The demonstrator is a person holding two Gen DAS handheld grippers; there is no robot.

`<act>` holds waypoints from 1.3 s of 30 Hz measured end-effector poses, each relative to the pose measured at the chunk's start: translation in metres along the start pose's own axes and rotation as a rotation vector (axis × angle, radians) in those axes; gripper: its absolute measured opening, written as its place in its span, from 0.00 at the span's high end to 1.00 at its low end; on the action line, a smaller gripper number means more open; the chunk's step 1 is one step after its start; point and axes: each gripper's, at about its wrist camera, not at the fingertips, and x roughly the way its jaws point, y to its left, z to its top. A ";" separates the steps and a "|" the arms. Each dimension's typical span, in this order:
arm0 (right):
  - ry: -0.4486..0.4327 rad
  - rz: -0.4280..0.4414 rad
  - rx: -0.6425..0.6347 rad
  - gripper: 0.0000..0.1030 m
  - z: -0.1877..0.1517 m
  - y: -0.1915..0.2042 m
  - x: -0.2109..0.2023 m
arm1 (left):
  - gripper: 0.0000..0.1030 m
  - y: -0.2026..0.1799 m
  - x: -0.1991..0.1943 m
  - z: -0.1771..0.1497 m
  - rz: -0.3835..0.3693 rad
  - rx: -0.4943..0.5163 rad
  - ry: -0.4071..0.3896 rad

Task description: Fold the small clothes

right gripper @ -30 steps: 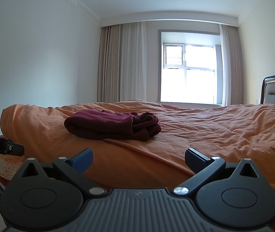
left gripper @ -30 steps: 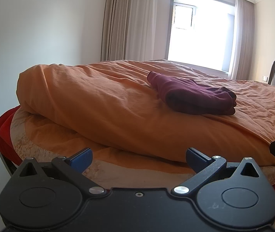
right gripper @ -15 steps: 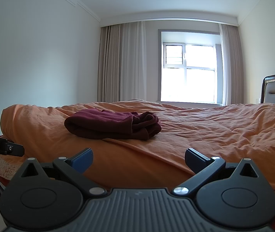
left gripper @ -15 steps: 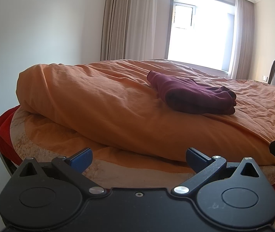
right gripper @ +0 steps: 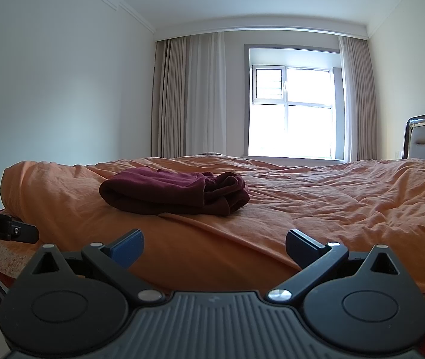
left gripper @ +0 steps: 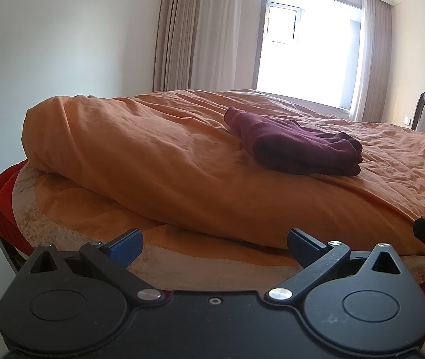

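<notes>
My left gripper (left gripper: 214,246) and right gripper (right gripper: 214,248) both gaped wide, empty, short of the bed; the maroon garment (right gripper: 173,193) lay bunched on the orange duvet (right gripper: 317,197), soft and light, best pinched at an outer edge

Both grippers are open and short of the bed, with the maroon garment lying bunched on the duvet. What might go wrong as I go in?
1. The maroon garment lies on a soft, wrinkled orange duvet; a low pinch may catch duvet too.
2. It is bunched in layers, so the right gripper may lift only one.
3. The left gripper sits close by; they might collide.
</notes>
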 end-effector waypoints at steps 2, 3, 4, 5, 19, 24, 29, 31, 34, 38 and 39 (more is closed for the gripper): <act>0.000 0.000 0.000 0.00 0.000 0.000 0.000 | 0.01 -0.001 0.000 0.000 -0.007 0.002 0.000; 0.000 0.000 0.001 0.00 0.000 0.000 0.000 | 0.01 -0.001 -0.001 0.000 -0.012 0.005 -0.002; 0.000 0.000 0.000 0.00 0.000 0.000 0.000 | 0.01 -0.002 -0.001 0.000 -0.016 0.009 -0.006; 0.000 0.000 0.000 0.00 0.000 0.000 -0.001 | 0.01 -0.004 -0.002 -0.001 -0.015 0.013 -0.006; -0.007 0.002 0.001 0.00 0.000 -0.003 -0.003 | 0.01 -0.006 0.000 -0.002 0.059 0.011 0.000; -0.007 0.001 0.002 0.00 0.000 -0.004 -0.005 | 0.01 -0.008 0.001 -0.002 0.060 0.018 0.007; -0.008 0.001 0.003 0.00 0.001 -0.004 -0.005 | 0.01 -0.008 0.002 -0.002 0.064 0.017 0.013; -0.008 0.002 0.003 0.00 0.001 -0.004 -0.005 | 0.01 -0.008 0.002 -0.002 0.065 0.014 0.013; -0.007 0.001 0.003 0.00 0.001 -0.004 -0.005 | 0.01 -0.008 0.002 -0.002 0.068 0.013 0.015; -0.006 0.002 0.002 0.00 0.001 -0.004 -0.005 | 0.01 -0.008 0.002 -0.002 0.066 0.012 0.015; -0.005 0.002 0.002 0.00 0.001 -0.004 -0.005 | 0.01 -0.008 0.002 -0.002 0.066 0.012 0.016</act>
